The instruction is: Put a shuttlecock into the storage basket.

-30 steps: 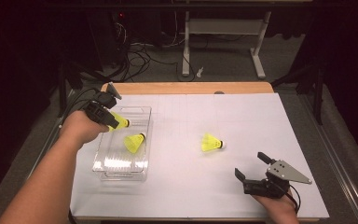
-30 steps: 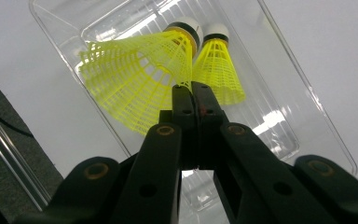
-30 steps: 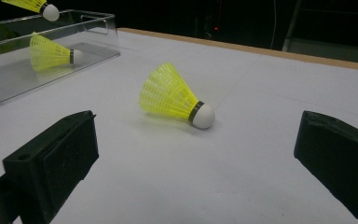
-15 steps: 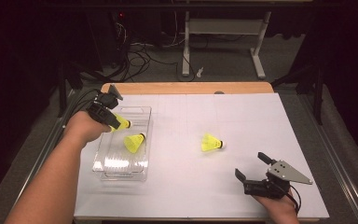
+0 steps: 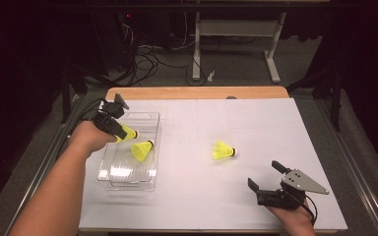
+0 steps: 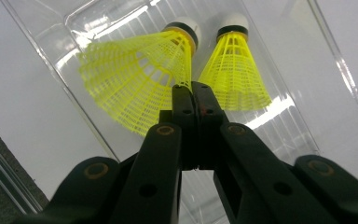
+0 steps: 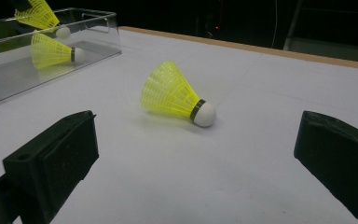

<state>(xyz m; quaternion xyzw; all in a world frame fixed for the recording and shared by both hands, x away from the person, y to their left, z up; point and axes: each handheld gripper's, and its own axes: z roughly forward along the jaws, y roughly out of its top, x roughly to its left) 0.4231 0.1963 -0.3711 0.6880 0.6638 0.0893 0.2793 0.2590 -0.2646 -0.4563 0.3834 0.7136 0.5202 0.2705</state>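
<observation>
1. The held shuttlecock [image 6: 140, 79] is clamped by the rim of its yellow skirt between the left gripper [image 6: 193, 100] jaws, which are pressed together on it; it hangs just ahead of the jaws, over the clear plastic bin [image 5: 150, 123], cork end pointing away.
2. Just beyond it and to one side, a second shuttlecock [image 6: 235, 70] already lies on the bin floor.
3. Well away from that claw, a third shuttlecock [image 5: 224, 150] lies on its side on the open tabletop. It sits ahead of the right gripper [image 5: 266, 183], between the lines of its two jaws, which stand wide apart with nothing in them.
4. Progress, as I judge it: one is binned, one is about to be let go, and one is left to collect, so the job is roughly halfway to two-thirds done.
5. The white table surface [image 5: 275, 128] is matte with a wooden far edge.
6. Beyond it, the room is dark, with cables on the floor [image 5: 147, 59] and a grey stand [image 5: 231, 34].
</observation>
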